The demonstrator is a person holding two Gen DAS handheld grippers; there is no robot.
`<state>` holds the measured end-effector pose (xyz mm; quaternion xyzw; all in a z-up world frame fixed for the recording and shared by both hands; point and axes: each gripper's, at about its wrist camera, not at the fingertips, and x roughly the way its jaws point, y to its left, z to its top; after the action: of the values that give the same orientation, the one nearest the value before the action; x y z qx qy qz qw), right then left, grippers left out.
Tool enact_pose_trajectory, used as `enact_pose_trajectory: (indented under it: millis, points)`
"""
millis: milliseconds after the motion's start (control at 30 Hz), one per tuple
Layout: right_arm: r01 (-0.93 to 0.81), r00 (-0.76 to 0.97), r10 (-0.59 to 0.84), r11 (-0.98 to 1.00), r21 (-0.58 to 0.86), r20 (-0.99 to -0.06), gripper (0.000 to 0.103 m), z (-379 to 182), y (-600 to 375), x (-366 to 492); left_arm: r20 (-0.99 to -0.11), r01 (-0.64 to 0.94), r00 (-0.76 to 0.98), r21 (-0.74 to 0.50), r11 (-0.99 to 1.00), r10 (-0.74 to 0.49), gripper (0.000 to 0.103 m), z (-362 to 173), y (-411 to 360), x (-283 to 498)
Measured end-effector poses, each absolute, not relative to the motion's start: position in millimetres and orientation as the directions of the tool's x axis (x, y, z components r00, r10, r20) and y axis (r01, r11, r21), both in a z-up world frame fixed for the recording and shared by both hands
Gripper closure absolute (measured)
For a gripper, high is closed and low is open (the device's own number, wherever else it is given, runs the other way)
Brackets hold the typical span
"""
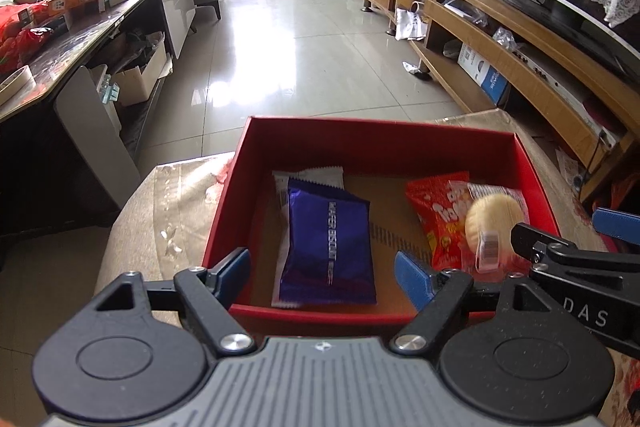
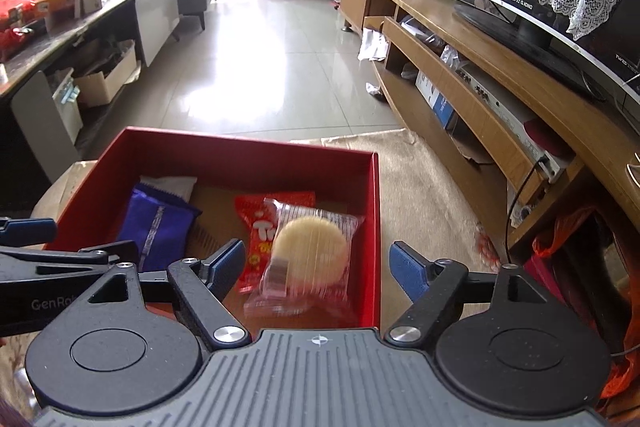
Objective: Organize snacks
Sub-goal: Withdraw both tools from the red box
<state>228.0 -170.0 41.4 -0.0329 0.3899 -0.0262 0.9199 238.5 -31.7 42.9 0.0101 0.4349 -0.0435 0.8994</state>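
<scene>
Both grippers hung over the near rim of the open red cardboard box [image 1: 376,143], which sat on a beige patterned cloth [image 1: 176,211]. At the left, the left gripper [image 1: 326,277] had its blue-padded fingers spread wide, nothing between them; its near parts covered the box's front wall. Inside the box, by the left wall, lay a dark blue foil wafer-biscuit packet [image 1: 326,247], resting on a white packet [image 1: 310,177] of which only the top edge and a side strip showed. Toward the right wall lay a red snack bag with white lettering [image 1: 438,217], its print partly covered by a clear-wrapped round pale cookie [image 2: 310,247], blurred in both views, so whether it rested flat or hung tilted could not be told. At the far right, the right gripper [image 2: 318,269] was also spread open and gripped nothing; the cookie wrapper showed between its fingers, its lower edge smeared and unclear.
</scene>
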Motion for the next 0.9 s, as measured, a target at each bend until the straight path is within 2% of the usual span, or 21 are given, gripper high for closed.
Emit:
enact_pose_trajectory:
  millis: [900]
  points:
    - [-0.053,0.601,-0.038,0.995,-0.087,-0.798,0.018,22.6,-146.9,173.1,-0.831,0.151,0.554,0.035,0.988,-0.056,0.028,23.8,-15.6,175.4]
